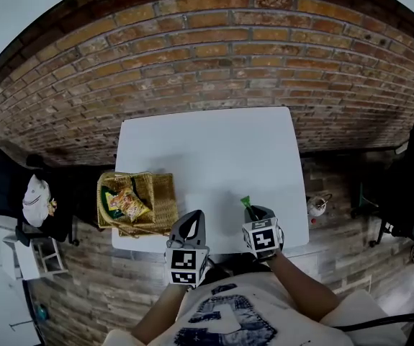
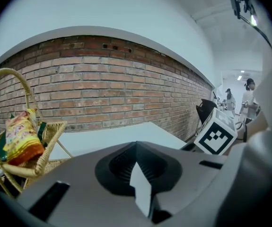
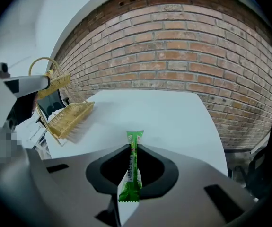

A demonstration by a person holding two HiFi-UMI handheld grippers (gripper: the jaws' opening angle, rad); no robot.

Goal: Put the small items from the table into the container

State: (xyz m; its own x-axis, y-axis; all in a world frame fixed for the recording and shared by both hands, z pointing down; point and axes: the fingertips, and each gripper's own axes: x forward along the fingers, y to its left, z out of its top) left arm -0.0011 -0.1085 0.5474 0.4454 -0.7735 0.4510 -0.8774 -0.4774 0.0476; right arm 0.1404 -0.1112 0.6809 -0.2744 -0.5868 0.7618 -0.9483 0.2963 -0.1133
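A slim green snack packet [image 3: 132, 167] stands edge-on between the jaws of my right gripper [image 3: 131, 146], which is shut on it and held above the white table [image 1: 207, 150]. In the head view the green packet [image 1: 247, 206] pokes out ahead of the right gripper [image 1: 253, 213] over the table's near edge. My left gripper [image 1: 190, 225] hovers beside it, its jaws together with nothing between them [image 2: 136, 144]. The wicker basket [image 1: 165, 186] sits at the table's left edge with a yellow-orange snack packet [image 1: 127, 204] inside.
The basket's handle [image 2: 3, 74] arches high at the left of the left gripper view. A brick wall [image 1: 207, 56] lies beyond the table. A dark chair [image 1: 1, 182] stands left of it and another [image 1: 408, 186] at the right.
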